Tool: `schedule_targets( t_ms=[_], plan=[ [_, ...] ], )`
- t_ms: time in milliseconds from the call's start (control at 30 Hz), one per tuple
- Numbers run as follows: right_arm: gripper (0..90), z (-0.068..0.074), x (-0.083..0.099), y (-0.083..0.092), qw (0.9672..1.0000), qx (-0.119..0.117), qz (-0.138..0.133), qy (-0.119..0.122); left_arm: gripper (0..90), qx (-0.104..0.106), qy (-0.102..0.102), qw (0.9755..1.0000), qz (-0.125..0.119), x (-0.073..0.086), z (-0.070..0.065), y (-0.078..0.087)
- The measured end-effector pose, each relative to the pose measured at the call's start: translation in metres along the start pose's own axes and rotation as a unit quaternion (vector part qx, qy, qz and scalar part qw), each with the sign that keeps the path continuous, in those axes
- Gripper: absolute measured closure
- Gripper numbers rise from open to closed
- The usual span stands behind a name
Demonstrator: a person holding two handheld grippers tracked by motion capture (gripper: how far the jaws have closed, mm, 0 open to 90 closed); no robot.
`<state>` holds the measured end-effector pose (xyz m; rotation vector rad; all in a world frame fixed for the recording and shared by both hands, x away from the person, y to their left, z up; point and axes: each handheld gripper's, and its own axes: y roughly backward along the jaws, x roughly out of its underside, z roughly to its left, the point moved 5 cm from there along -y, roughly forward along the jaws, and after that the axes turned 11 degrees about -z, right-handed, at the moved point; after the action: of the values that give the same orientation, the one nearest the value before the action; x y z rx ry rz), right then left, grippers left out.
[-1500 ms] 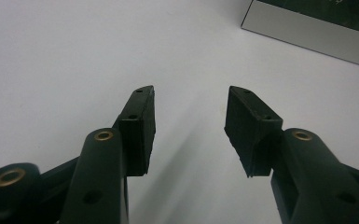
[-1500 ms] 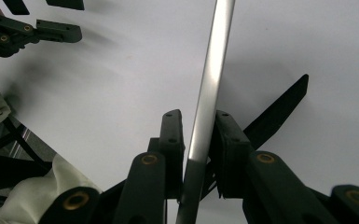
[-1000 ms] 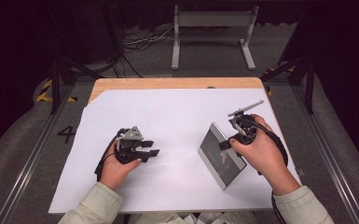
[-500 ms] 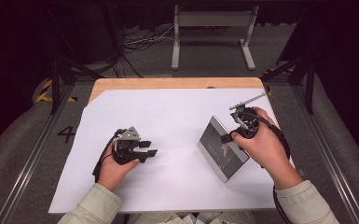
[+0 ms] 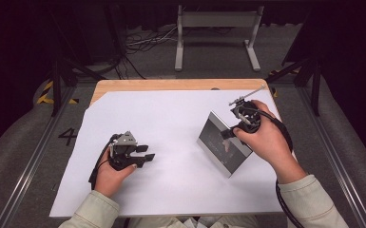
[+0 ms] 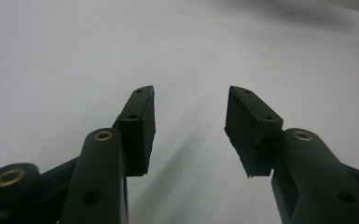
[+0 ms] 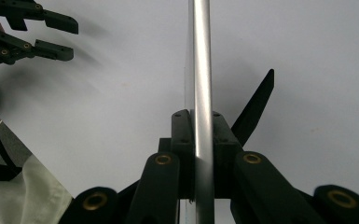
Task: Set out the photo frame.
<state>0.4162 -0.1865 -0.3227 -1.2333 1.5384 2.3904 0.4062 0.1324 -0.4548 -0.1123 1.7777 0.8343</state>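
Pinching the picture frame [image 5: 224,142] by its thin metal edge, my right fingers [image 5: 229,133] hold it tilted above the desk's white sheet [image 5: 171,123]. Stiff, glassy and probably slippery, it wants a firm edge grip. My left fingers [image 5: 145,158] rest spread, empty.

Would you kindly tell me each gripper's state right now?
Left gripper: open, holding nothing.
Right gripper: shut on the picture frame edge.
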Motion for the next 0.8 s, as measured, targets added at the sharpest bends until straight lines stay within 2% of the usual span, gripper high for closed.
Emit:
schedule_targets(
  t_ms=[100, 133, 167, 333, 433, 467, 600, 733, 800],
  plan=[
    [83.8, 0.0, -0.004, -0.001, 0.9998, -0.008, 0.002, 0.016, 53.4, -0.002, 0.003, 1.0, 0.001, 0.001, 0.001, 0.002],
    [83.8, 0.0, -0.007, -0.002, 0.9995, -0.014, 0.004, 0.029, 53.4, -0.003, 0.003, 1.0, 0.001, 0.002, 0.001, 0.002],
    [83.8, 0.0, -0.007, -0.002, 0.9995, -0.014, 0.004, 0.029, 53.4, -0.004, 0.003, 1.0, 0.0, 0.002, 0.001, 0.002],
    [83.8, 0.002, -0.014, -0.003, 0.9969, -0.026, 0.012, 0.073, 53.3, -0.009, 0.004, 1.0, 0.0, 0.004, 0.002, 0.005],
    [83.8, 0.003, -0.017, -0.004, 0.9937, -0.033, 0.019, 0.105, 53.5, -0.011, 0.009, 0.9999, -0.001, 0.006, 0.002, 0.009],
    [83.8, 0.004, -0.018, -0.005, 0.9914, -0.036, 0.024, 0.123, 53.6, -0.014, 0.011, 0.9998, -0.001, 0.007, 0.002, 0.01],
    [83.9, 0.006, -0.021, -0.007, 0.989, -0.042, 0.028, 0.139, 53.6, -0.018, 0.014, 0.9997, -0.001, 0.009, 0.002, 0.014],
    [83.9, 0.008, -0.026, -0.01, 0.9846, -0.057, 0.029, 0.163, 53.6, -0.023, 0.014, 0.9996, -0.003, 0.012, 0.004, 0.019],
    [83.8, 0.008, -0.029, -0.012, 0.9829, -0.063, 0.03, 0.17, 53.6, -0.026, 0.021, 0.9994, -0.003, 0.014, 0.004, 0.021]
  ],
)
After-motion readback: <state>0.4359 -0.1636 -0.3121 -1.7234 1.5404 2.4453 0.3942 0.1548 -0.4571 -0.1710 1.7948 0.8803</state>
